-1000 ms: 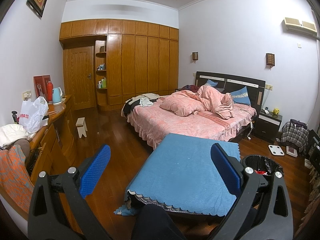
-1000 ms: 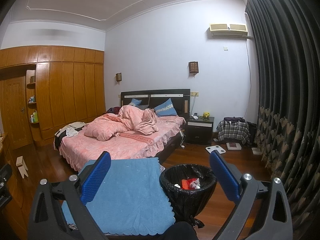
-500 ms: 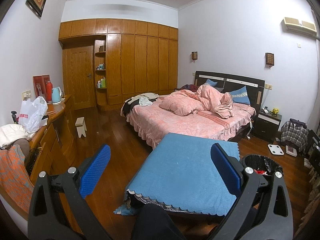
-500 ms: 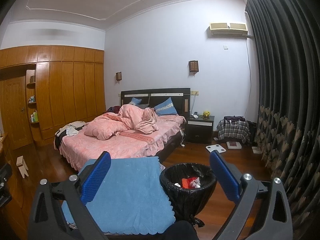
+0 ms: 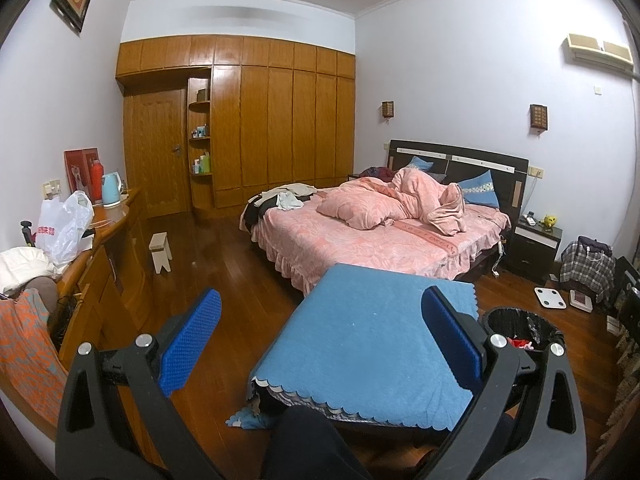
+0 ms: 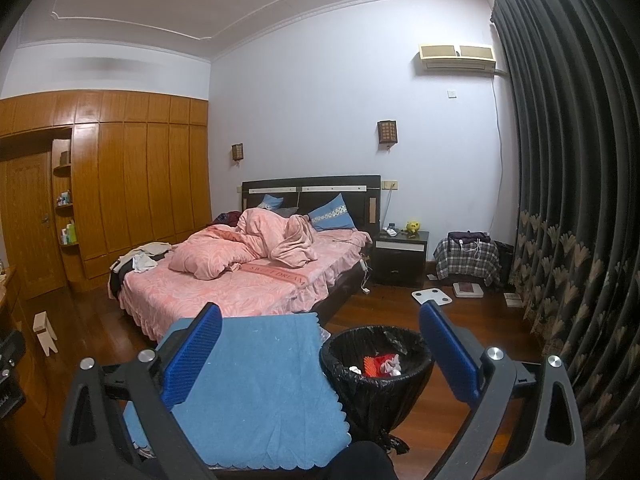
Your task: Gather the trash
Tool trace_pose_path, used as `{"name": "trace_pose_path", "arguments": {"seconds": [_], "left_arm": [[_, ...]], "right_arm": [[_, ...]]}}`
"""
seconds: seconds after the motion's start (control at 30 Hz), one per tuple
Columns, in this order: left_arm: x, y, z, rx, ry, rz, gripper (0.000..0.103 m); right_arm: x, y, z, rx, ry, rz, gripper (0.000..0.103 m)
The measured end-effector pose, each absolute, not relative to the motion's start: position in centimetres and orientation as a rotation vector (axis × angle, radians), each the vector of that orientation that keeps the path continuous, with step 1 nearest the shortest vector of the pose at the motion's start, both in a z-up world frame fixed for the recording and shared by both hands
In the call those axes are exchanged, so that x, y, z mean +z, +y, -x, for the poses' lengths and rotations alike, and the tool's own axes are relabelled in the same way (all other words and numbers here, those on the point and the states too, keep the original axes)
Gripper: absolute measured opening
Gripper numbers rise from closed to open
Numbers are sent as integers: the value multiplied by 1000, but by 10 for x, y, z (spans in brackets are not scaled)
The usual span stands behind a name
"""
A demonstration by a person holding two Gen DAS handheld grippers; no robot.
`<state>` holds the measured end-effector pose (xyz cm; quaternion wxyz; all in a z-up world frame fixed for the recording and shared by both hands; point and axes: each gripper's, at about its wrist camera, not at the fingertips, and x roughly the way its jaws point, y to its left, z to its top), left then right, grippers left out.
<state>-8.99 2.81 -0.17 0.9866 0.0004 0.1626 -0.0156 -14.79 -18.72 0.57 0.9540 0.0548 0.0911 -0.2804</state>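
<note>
Bedroom, two hand-held grippers raised over a cloth-covered table, both empty.

Left gripper (image 5: pixel 320 336): jaws spread wide, nothing between the blue pads. Right gripper (image 6: pixel 320 350): jaws spread wide, likewise empty. Trash bin (image 6: pixel 376 376): black-lined, on the wood floor just beside the blue table cloth (image 6: pixel 260 380), holding red and white scraps. Pink bed (image 6: pixel 224 280) behind the table.

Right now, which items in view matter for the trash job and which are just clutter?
Job-relevant:
- trash bin, black liner, trash already inside
- left tool, open, empty
- right tool, open, empty

Just lying about:
- blue cloth on the low table beside the bin
- white plastic bag on the dresser
- bathroom scale on the floor
- small wooden stool
</note>
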Motion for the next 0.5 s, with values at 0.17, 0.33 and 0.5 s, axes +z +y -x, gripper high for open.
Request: {"name": "trace_pose_path", "arguments": {"seconds": [0.17, 0.33, 0.5], "left_arm": [[-3, 26, 91, -35, 331, 0, 97], [-6, 24, 92, -34, 333, 0, 97], [-8, 23, 91, -27, 345, 12, 97]], "right_arm": [[6, -187, 149, -572, 186, -113, 97], [-6, -186, 149, -575, 202, -123, 97], [-6, -186, 149, -575, 204, -125, 97]]}}
